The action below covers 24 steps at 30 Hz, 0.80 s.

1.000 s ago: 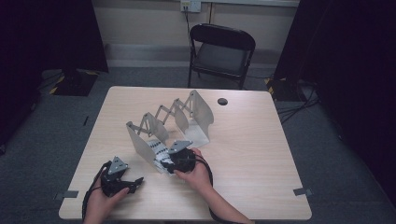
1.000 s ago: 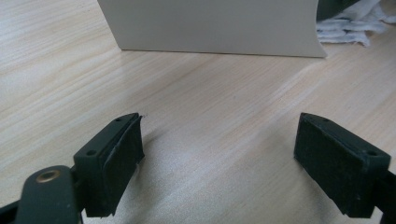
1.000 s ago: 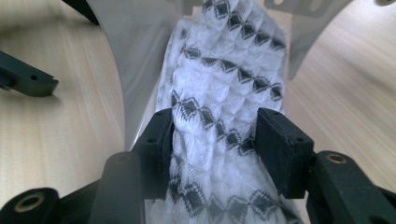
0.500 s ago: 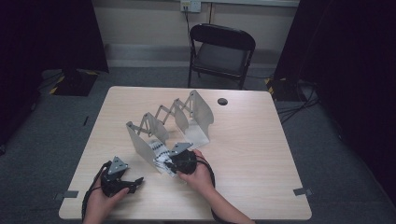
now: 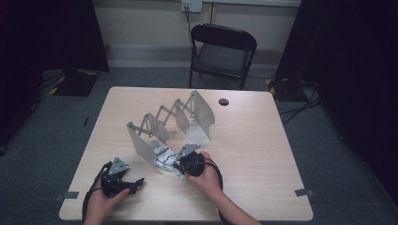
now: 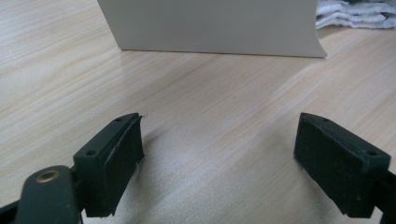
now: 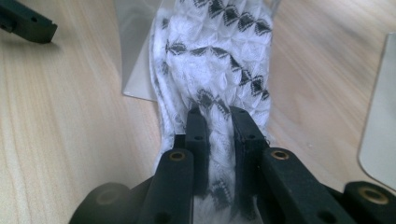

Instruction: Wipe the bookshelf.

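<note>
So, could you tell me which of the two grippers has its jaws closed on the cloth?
The right gripper: its jaws have just been closing and now pinch the patterned cloth. The left gripper rests apart on the table, jaws wide, nothing between them.

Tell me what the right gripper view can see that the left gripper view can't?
Right gripper view alone: the right gripper has just been closing, and its jaws pinch the white cloth with black diamonds; the other gripper's black jaw tip pokes in at the top left.

Left gripper view alone: the left gripper with jaws wide apart over bare table, nothing between them.

Both: the wooden table, the cloth, and a pale panel of the folding rack.
</note>
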Available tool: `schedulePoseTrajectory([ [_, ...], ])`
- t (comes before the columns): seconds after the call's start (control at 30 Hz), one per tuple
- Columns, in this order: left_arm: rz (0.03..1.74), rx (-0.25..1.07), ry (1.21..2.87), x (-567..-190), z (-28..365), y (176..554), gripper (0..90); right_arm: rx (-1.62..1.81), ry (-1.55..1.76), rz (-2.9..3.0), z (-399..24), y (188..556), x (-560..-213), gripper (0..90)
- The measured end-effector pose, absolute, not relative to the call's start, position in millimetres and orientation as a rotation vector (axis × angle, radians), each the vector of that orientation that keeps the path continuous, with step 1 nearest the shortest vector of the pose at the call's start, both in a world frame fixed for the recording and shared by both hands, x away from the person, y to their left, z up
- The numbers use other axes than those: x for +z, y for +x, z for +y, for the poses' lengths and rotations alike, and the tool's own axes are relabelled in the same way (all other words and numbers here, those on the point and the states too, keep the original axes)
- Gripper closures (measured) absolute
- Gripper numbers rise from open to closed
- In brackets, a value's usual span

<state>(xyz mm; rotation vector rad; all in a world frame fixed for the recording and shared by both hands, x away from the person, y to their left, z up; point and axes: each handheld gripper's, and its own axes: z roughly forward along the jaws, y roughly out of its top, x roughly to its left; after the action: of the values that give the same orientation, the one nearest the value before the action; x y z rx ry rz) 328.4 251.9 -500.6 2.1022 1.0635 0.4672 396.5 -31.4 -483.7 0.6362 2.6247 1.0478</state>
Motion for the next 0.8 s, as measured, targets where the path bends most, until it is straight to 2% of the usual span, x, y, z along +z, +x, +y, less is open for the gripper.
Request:
schedulePoseTrajectory([
  [0.67, 1.063, 0.466, 2.102, -500.6, 251.9, 328.5, 15.2, 1.273, 0.633, 2.482, -11.4, 408.9, -407.2, 80.4],
  [0.8, 1.063, 0.466, 2.102, -500.6, 251.9, 328.5, 15.2, 1.284, 0.595, 2.500, -1.3, 405.9, -404.2, 80.4],
])
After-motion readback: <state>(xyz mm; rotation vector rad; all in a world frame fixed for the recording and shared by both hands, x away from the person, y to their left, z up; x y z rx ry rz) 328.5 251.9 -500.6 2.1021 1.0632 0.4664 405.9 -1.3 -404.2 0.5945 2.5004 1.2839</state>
